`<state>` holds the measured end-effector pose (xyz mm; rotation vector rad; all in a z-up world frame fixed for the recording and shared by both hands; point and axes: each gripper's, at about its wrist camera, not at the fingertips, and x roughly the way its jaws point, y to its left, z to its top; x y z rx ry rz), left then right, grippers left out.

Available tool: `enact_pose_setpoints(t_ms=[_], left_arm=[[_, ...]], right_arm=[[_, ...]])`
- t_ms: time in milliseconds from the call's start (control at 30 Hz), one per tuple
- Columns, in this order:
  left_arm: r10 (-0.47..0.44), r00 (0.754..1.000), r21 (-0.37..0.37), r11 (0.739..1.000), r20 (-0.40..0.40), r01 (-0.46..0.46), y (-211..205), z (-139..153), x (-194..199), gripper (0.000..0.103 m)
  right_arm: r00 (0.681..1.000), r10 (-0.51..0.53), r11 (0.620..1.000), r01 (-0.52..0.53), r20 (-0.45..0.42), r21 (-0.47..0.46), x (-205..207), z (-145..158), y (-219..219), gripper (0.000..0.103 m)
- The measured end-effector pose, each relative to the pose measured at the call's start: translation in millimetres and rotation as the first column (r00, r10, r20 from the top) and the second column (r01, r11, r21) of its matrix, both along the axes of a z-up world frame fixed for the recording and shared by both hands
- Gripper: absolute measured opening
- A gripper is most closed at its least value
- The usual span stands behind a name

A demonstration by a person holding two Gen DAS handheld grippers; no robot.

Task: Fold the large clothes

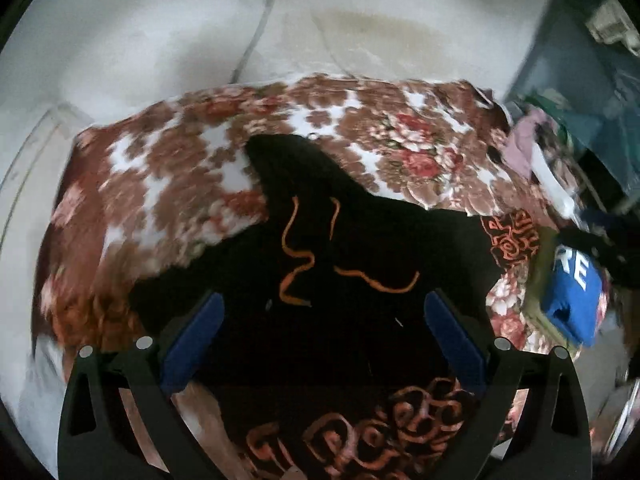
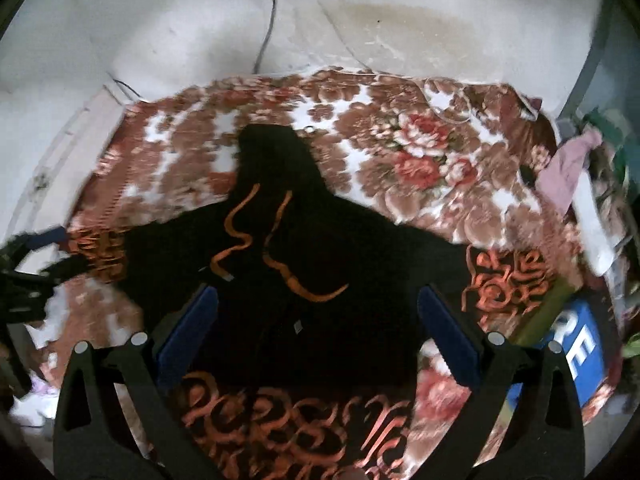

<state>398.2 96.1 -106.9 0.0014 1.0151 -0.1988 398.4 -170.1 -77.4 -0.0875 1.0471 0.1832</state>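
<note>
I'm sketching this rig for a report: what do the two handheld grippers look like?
Both look alike: the left gripper and right gripper each have two black, curved plastic arms with triangular cutouts and silver round fasteners, ending in flat blue pads. No cables, markings or sleeves show.

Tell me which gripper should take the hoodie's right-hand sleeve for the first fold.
Right, probably. The right gripper is open, and the patterned sleeve cuff of the black hoodie lies just beyond its right finger. From the left gripper, also open, that cuff sits farther off.
</note>
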Motion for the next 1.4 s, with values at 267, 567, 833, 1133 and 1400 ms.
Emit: enact_pose_setpoints(t_ms=[267, 567, 833, 1133, 1400], left_arm=[[0.016, 1.0, 0.032, 0.999, -0.015, -0.016, 31.9, -63.8, 123.0, 0.098], [0.078, 0.993, -0.098, 0.991, -0.086, -0.087, 55.0, -151.7, 236.5, 0.098], [-0.017, 0.994, -0.153, 0.988, -0.113, -0.001, 65.6, -224.5, 353.1, 0.096], [-0.038, 0.982, -0.225, 0.974, -0.185, -0.004, 97.3, -285.2, 436.1, 0.072], [-0.099, 0.96, -0.273, 0.962, -0.261, 0.025, 94.3, -317.1, 488.1, 0.01]], right_arm=[[0.998, 0.032, 0.999, -0.032, -0.048, -0.001, 132.1, -77.2, 30.2, 0.098], [0.99, 0.131, 0.991, -0.129, -0.049, 0.033, 263.6, -159.4, 53.2, 0.098], [0.962, 0.255, 0.967, -0.25, -0.098, 0.059, 395.5, -251.4, 92.2, 0.098], [0.918, 0.378, 0.922, -0.362, -0.122, 0.133, 485.9, -313.7, 125.4, 0.077], [0.874, 0.436, 0.898, -0.41, -0.216, 0.159, 529.0, -353.7, 155.4, 0.021]])
